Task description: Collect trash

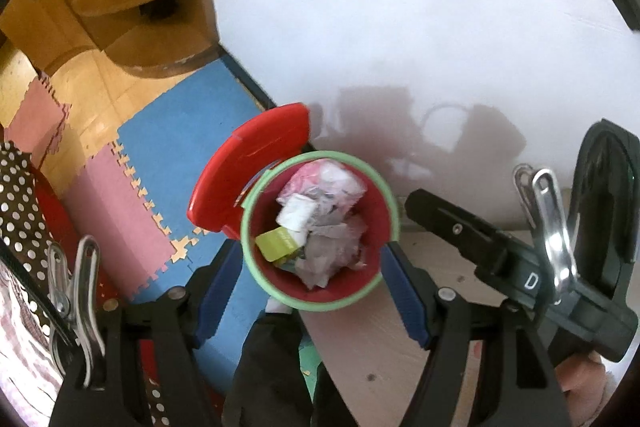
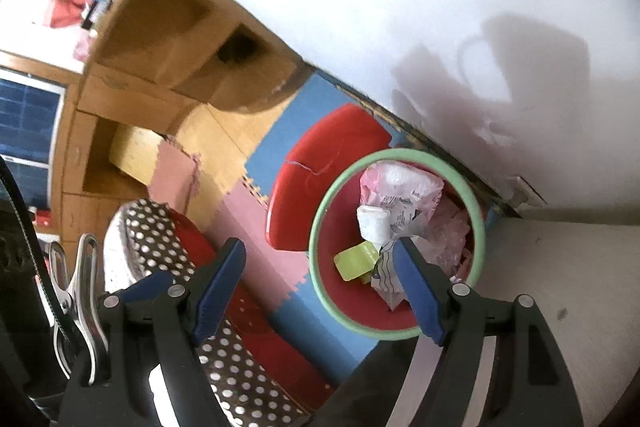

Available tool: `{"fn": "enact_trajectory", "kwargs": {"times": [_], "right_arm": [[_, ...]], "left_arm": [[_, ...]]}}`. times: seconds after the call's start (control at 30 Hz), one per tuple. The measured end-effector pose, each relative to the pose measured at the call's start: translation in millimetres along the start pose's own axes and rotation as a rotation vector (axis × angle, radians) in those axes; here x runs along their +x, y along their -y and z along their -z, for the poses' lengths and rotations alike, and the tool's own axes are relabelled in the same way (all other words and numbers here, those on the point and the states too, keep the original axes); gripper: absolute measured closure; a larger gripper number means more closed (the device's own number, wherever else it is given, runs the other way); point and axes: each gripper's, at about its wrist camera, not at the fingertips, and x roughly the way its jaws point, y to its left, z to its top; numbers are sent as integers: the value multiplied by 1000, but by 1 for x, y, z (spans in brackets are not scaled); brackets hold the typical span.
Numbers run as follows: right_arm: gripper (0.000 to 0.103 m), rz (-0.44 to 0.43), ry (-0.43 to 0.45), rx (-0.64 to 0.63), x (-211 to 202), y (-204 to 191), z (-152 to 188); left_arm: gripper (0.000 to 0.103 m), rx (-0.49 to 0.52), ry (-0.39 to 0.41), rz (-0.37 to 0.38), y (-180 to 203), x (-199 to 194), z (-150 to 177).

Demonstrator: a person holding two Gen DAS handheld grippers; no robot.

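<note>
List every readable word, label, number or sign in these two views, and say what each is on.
"D": white letter on the right gripper's black body.
Yellow-green card in the red bin: faint print, too blurred to read.
Crumpled white wrapper: dark print lines, too small and blurred to read.

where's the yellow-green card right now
The yellow-green card lies inside the red bin, low on its left side in both wrist views, beside the crumpled white paper.
</note>
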Motion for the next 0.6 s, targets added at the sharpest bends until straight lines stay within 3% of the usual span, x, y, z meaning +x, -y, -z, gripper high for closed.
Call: {"fn": "enact_trajectory", "kwargs": {"times": [0.1,0.3,0.47,0.6], "right_arm": [[25,29,67,-16,-34,3,5],[25,30,122,-67,-84,10,20],[25,-12,186,-70,-126,17,38],[25,42,309,-104,-166,23,59]], "left_arm": [[28,25,16,10,20,-15,8],[28,82,42,6,62,-40,31],[28,141,72,-3,96,-58,52],[28,184,88,2,122,-68,68]]}}
